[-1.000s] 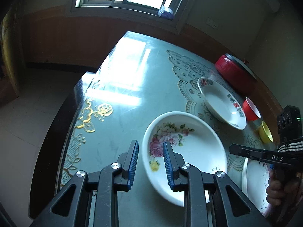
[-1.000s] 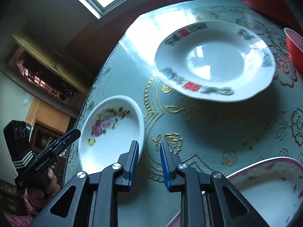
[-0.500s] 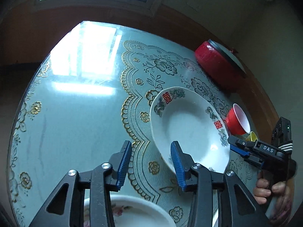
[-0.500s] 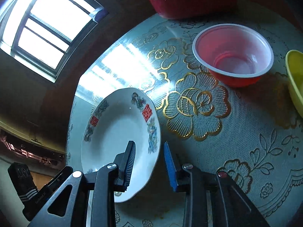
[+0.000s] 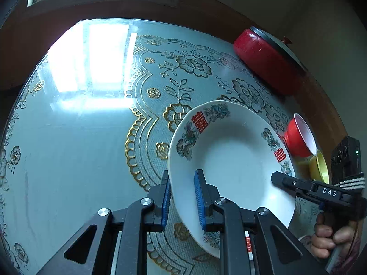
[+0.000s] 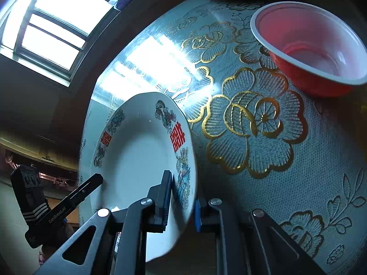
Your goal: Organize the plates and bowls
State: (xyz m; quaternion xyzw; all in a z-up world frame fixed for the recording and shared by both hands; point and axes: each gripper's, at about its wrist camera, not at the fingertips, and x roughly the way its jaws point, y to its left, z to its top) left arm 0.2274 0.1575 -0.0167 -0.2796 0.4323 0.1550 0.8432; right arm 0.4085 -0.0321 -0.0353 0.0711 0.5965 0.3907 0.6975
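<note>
On the round glass-topped table with its gold-patterned lace cloth (image 5: 96,137), the white ceramic plate with red characters (image 5: 238,160) is pinched at opposite rims: left gripper (image 5: 182,197) closing onto it, right gripper (image 6: 182,199) clamped. Sorting seems barely started; the red plastic bowl (image 6: 314,45) and small yellow bowl (image 5: 320,166) await.

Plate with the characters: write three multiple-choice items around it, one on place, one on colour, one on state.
1. The red bowl sits:
A) on a chair
B) beside the yellow bowl
C) on the windowsill

2. The characters on the plate are:
A) gold
B) black
C) red

3. The right gripper is:
A) shut on the plate's rim
B) open above the table
C) shut on a spoon

Answers:
1. B, the two bowls stand side by side.
2. C, red marks show on the white rim.
3. A, its jaws pinch the rim from both sides.
</note>
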